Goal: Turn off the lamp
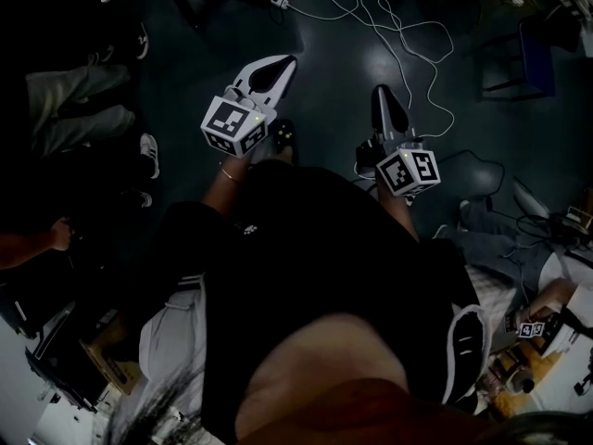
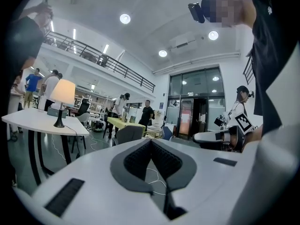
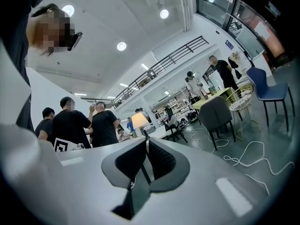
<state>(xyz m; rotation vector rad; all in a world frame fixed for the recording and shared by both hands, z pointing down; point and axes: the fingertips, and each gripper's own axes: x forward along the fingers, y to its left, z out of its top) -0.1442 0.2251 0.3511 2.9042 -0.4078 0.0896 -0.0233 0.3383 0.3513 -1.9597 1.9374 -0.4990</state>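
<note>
Glowing at the left of the left gripper view, the lamp point(image 2: 62, 97) is seen lit on a white bench point(image 2: 28, 121), well apart from the left tongs point(image 2: 151, 142), whose jaws are pressed together on nothing. In the right gripper view, what appears to be the same lamp point(image 3: 139, 121) is framed just above the tips of the right tongs point(image 3: 146, 142), likewise closed tight and empty. In the head view, both are held over a dark floor point(image 1: 334, 54) crossed by white cables point(image 1: 408, 35).
</note>
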